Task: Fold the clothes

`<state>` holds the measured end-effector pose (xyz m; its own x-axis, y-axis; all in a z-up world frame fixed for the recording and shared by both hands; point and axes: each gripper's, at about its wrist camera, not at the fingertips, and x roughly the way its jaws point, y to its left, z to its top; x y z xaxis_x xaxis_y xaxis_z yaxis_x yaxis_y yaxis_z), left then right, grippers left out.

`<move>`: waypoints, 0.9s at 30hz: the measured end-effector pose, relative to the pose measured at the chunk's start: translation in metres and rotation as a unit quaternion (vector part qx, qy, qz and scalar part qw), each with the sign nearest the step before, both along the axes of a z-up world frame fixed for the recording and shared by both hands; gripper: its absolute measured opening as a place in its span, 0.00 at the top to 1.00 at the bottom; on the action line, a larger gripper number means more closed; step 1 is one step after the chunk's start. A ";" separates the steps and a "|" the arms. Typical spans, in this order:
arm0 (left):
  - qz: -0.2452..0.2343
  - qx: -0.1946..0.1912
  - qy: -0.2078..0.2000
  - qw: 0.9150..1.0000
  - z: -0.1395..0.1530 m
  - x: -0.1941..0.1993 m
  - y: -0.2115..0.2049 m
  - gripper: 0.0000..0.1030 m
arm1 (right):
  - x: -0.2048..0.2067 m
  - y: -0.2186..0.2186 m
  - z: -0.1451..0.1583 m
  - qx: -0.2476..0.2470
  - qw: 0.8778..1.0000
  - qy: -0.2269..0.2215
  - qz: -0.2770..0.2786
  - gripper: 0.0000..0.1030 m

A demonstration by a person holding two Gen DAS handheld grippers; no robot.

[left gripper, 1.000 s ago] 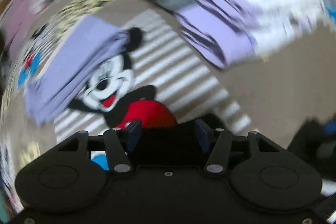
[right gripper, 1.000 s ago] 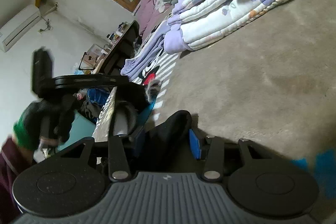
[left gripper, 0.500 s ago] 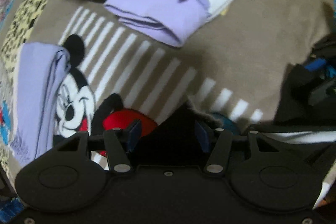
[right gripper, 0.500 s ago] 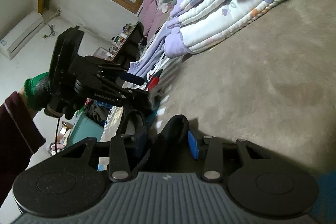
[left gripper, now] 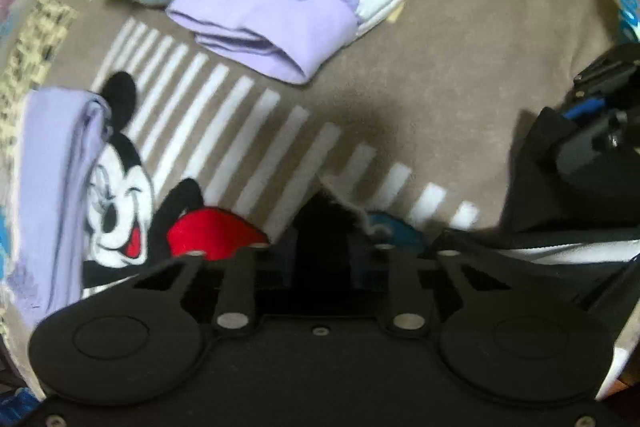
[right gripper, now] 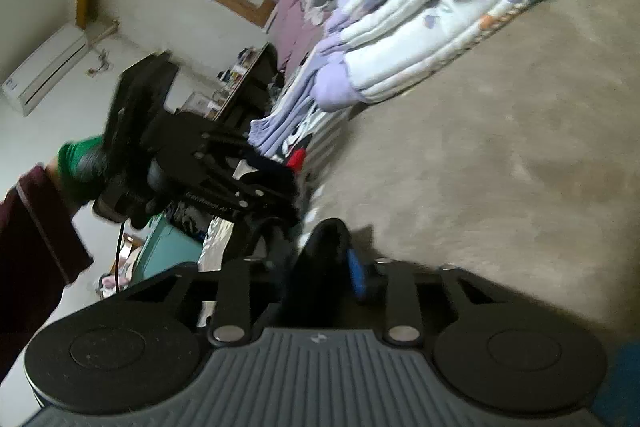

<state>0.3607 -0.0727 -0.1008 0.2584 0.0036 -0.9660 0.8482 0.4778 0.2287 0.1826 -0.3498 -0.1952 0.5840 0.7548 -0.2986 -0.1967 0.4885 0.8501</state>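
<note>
While a dark garment (left gripper: 320, 227) bunches on the bed between them, the left claw (left gripper: 322, 259) closes on one peaked fold and the right claw (right gripper: 320, 279) closes on another; a folded lilac quilt (left gripper: 280, 15) lies well beyond both.

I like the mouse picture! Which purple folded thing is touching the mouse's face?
The narrow lilac cloth at the left edge, overlapping the cartoon mouse. The bigger purple-and-white folded quilt lies apart, beyond the white stripes.
</note>
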 end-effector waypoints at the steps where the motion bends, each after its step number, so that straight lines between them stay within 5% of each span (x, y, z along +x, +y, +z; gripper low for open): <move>1: 0.002 -0.005 -0.017 1.000 0.003 -0.006 0.002 0.94 | 0.000 -0.002 -0.001 0.004 1.000 0.002 -0.003 0.76; 9: 0.083 -0.100 -0.131 0.983 0.052 -0.044 0.039 0.97 | -0.006 -0.009 0.006 0.024 0.999 -0.017 -0.024 0.84; 14: 0.173 -0.209 -0.203 0.941 0.103 -0.071 0.074 0.97 | -0.014 -0.020 0.022 0.040 0.997 -0.054 -0.047 0.85; 16: 0.220 -0.259 -0.226 0.913 0.119 -0.080 0.091 0.97 | -0.016 -0.025 0.026 0.046 0.995 -0.065 -0.059 0.85; 18: 0.272 -0.314 -0.242 0.877 0.129 -0.089 0.114 0.97 | -0.017 -0.030 0.028 0.051 0.994 -0.070 -0.071 0.85; 21: 0.346 -0.388 -0.256 0.815 0.132 -0.103 0.148 0.97 | -0.019 -0.034 0.032 0.059 0.991 -0.080 -0.087 0.85; 27: 0.473 -0.505 -0.244 0.679 0.105 -0.127 0.221 0.97 | -0.016 -0.046 0.027 0.069 0.987 -0.080 -0.121 0.85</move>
